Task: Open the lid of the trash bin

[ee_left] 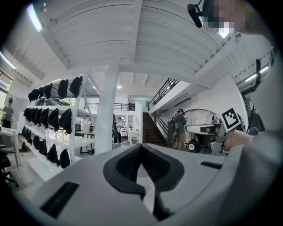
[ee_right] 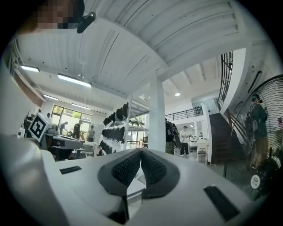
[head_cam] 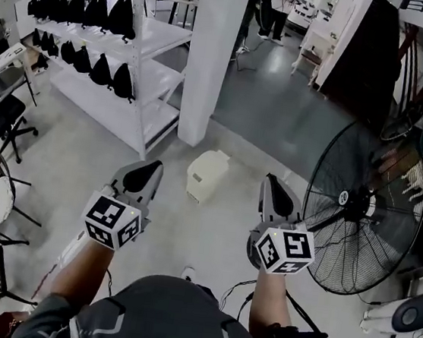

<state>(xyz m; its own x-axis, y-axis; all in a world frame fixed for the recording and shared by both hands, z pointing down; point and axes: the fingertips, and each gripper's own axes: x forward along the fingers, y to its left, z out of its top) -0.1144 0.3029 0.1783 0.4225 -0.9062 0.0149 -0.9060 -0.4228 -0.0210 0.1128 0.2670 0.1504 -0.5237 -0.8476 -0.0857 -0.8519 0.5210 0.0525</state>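
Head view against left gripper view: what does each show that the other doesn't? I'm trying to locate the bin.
Only the head view shows the white trash bin. It sits on the floor ahead, lid apparently down, between the left gripper and the right gripper, with neither touching it. Only the left gripper view shows that gripper's jaws together with nothing between them, and the ceiling. Both views share the white pillar, the shelf of black bags and the big fan.
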